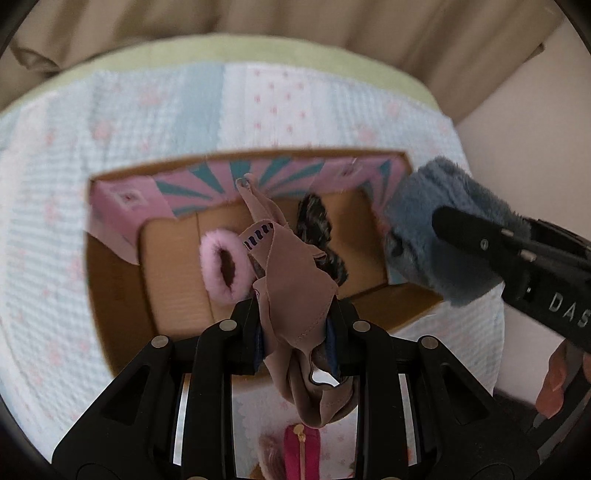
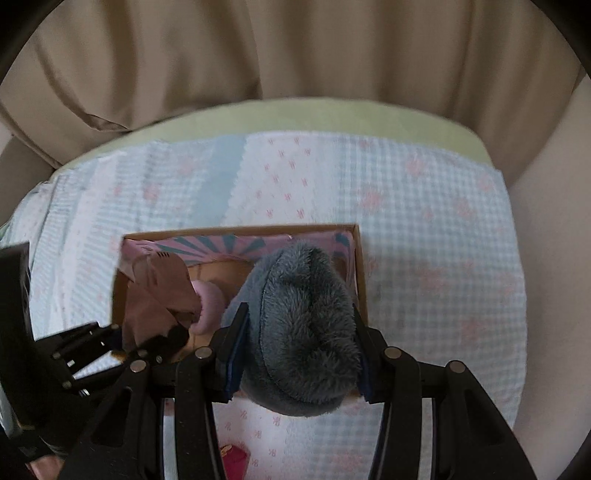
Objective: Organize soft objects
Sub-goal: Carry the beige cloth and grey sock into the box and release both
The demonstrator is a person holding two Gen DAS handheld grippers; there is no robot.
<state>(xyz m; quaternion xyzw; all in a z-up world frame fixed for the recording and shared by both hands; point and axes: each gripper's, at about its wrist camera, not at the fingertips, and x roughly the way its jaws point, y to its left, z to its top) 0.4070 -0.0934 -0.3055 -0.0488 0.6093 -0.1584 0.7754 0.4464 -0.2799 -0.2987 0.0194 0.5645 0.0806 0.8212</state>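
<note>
Left wrist view looks down on a quilted bedspread (image 1: 155, 110), pale blue and white, spread under both tongs, with a beige curtain (image 1: 295, 18) beyond. Below the tongs sits an open cardboard box (image 1: 110, 295) with a pink and teal lining, and inside it lie a pink fluffy ring (image 1: 218, 262) and a dark furry item (image 1: 317, 229).

To the right, the right gripper (image 2: 295, 347) is clamped, fairly wide, around a bulky grey-blue plush piece (image 2: 306, 321), which hangs over the box's right end. That plush looks light and springy, so a grip across its thick middle seems safest.

Nearest the lens, the left gripper (image 1: 295, 325) is pinched almost closed on a thin tan fabric glove (image 1: 291, 273), held over the box's middle. It appears limp and light, likely to drape and snag the rim; holding it at the folded cuff seems wise.

Behind the tongs, a small red zipped pouch (image 1: 301, 454) lies on the spread.
</note>
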